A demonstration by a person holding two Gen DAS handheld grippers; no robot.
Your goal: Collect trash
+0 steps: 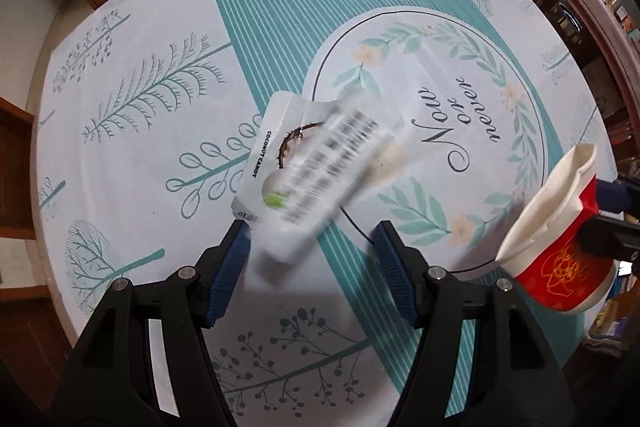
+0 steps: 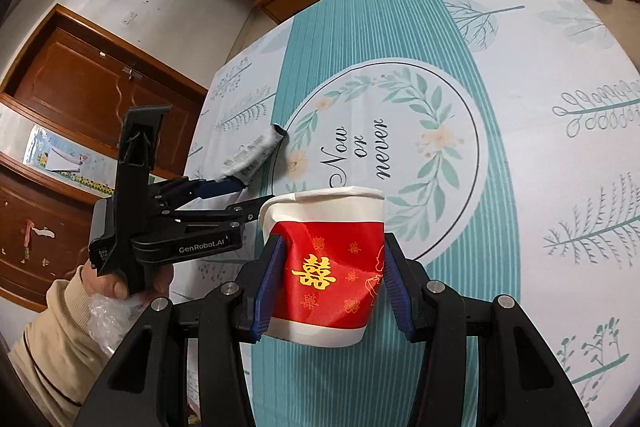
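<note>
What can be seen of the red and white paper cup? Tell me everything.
The red and white paper cup is thin paper: a red band with a gold double-happiness character and small gold motifs, white at rim and base. Its rolled rim is crumpled and pinched out of round. It stands roughly upright, raised above the teal-striped tablecloth, clamped at its sides between the blue pads of the right gripper. In the left wrist view its squashed white mouth gapes.

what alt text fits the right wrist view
The right tool grips a red and white paper cup above a table with a teal leaf-print cloth. To its left, the other tool, held in a hand, has a blurred white wrapper at its tips.
</note>
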